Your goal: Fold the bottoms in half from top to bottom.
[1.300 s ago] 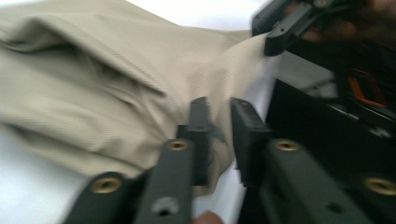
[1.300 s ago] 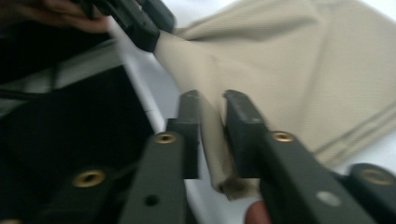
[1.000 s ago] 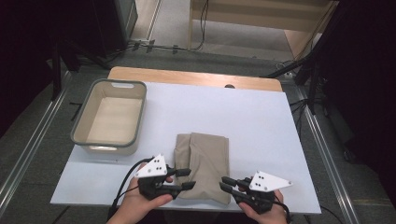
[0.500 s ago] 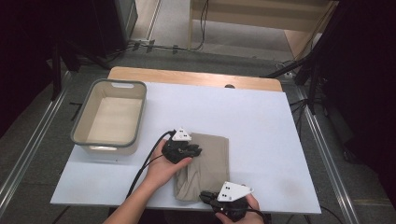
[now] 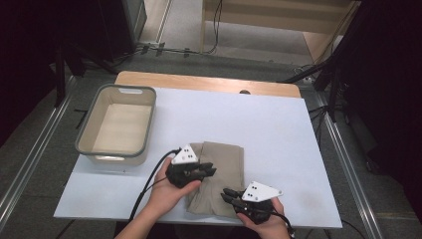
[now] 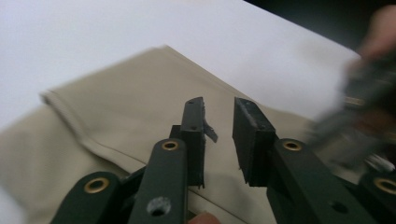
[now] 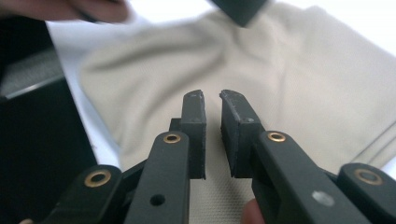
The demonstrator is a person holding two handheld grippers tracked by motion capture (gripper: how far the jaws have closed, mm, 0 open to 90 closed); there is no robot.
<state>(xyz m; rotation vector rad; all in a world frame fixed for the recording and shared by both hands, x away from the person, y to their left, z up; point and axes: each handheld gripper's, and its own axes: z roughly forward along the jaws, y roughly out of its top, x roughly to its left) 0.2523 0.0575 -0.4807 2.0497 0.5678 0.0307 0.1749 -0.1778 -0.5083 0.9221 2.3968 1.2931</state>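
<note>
A folded beige cloth point(image 5: 225, 162) lies on the white table point(image 5: 249, 119) near its front edge. My left gripper point(image 5: 211, 170) lies at the cloth's left side and points right across it. In the left gripper view its jaws point(image 6: 217, 105) have just been closing; a narrow gap remains, with nothing between them and the cloth point(image 6: 116, 102) below. My right gripper point(image 5: 225, 193) sits at the cloth's near right corner and points left. Its jaws point(image 7: 211, 95) hover over the cloth point(image 7: 289, 70), narrowly apart and empty.
A grey-rimmed, empty basket point(image 5: 128, 89) stands at the table's left, beyond the left hand. A wooden strip point(image 5: 199, 82) runs along the far edge. The other gripper point(image 6: 364, 107) shows blurred at the right of the left gripper view.
The left gripper has left the cloth's near left corner, moved farther in along the cloth's left side, then dropped back a little. The right gripper stays near the front corner.
</note>
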